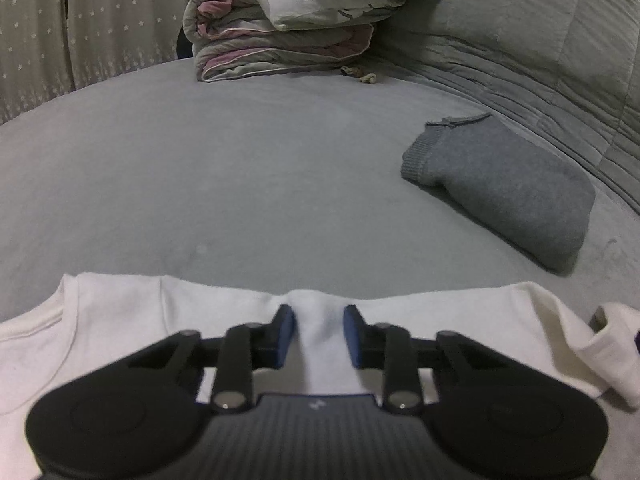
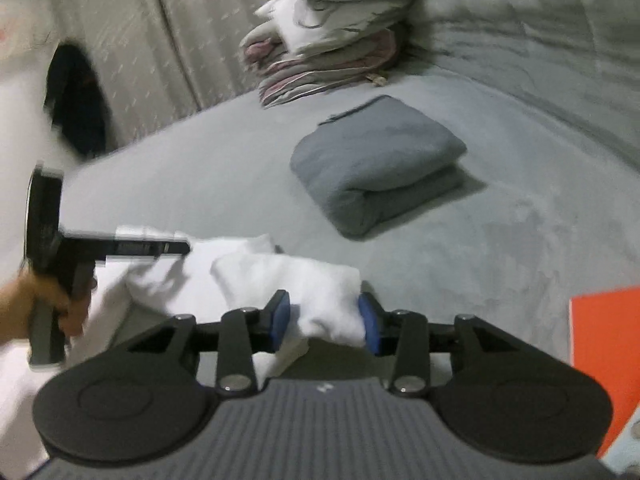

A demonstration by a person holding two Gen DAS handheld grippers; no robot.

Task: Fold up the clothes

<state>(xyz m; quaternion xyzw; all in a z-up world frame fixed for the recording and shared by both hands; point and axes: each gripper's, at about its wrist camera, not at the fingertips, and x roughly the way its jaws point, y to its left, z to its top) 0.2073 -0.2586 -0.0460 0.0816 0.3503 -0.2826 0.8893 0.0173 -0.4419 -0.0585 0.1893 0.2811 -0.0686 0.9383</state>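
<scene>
1. A white garment (image 1: 120,340) is seen spread across the near edge of a grey bed sheet (image 1: 240,184), with a ribbed neckline visible at the left of the left wrist view

2. The left gripper (image 1: 319,330) is placed over the far edge of the white garment; a raised ridge of the cloth is caught between its blue pads (image 1: 286,334), which are set narrowly apart and appear to be pressed against the fold on both sides

3. In the right wrist view, the right gripper (image 2: 325,322) is shown with a bunched wad of the same white cloth lodged between its blue pads (image 2: 370,322); the wad is touched by the pads on both sides, and the jaws are held moderately apart by it

4. The left gripper is also seen from the side at the left of the right wrist view, gripped by a person's hand (image 2: 36,304), with its tip at the white cloth; this view is blurred

5. A folded grey garment (image 1: 508,192) is laid on the sheet, well apart from the white one, toward the right

6. A stack of folded bedding (image 1: 288,32) is seen at the far end of the bed, beside a grey quilted cover (image 1: 552,48)

7. An orange flat object (image 2: 604,356) is visible at the right edge of the right wrist view; what it is cannot be told
</scene>
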